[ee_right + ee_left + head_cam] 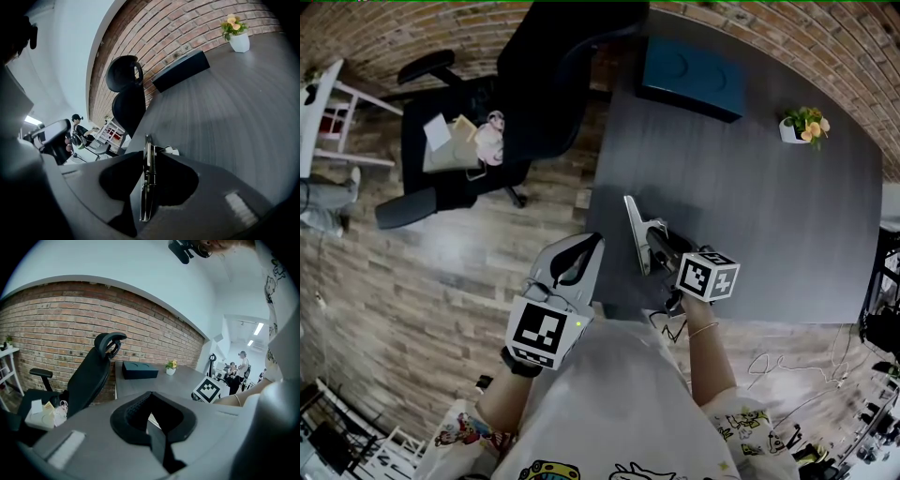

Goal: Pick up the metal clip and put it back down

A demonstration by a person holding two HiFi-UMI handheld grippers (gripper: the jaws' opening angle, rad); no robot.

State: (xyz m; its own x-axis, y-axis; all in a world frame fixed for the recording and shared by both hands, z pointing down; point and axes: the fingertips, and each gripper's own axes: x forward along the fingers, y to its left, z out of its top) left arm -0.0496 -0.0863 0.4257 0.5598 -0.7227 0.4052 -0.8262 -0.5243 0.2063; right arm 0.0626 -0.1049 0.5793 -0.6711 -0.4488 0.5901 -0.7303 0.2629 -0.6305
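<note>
We see the right tongs [656,246] pinching a long silver metal clip [147,180]. In the right gripper view the clip stands on edge between the two pads, its coil spring showing, and its far end sticks out past the tips. From the head view the clip points toward 11 o'clock. It sits over the dark grey wood-grain desk [759,216], near the desk's 7 o'clock corner. We cannot tell whether its far end touches the desk top or hangs just above it.

The bare right forearm [710,352], with a thin bracelet at the wrist, reaches from 5 o'clock up toward 11 o'clock. It carries the tongs tilted down at the desk, with their square-marker cube facing up.

The left tongs [584,251] are pressed together with nothing between them; in the left gripper view the pads meet along one seam. They point toward 1 o'clock, angled gently down. They hang beside the desk's near-left edge, over the wooden plank floor [441,281], just at 9 o'clock of the right tongs and apart from them. The left forearm [502,398] comes in from 7 o'clock, bent close to the body.

On the desk, well away from the clip, a dark blue flat box [692,77] lies at 12 o'clock. A small white pot of yellow flowers [803,127] stands at 1 o'clock. A black office chair [525,94] stands on the floor at 11 o'clock of the left tongs, against the brick wall [384,37].
</note>
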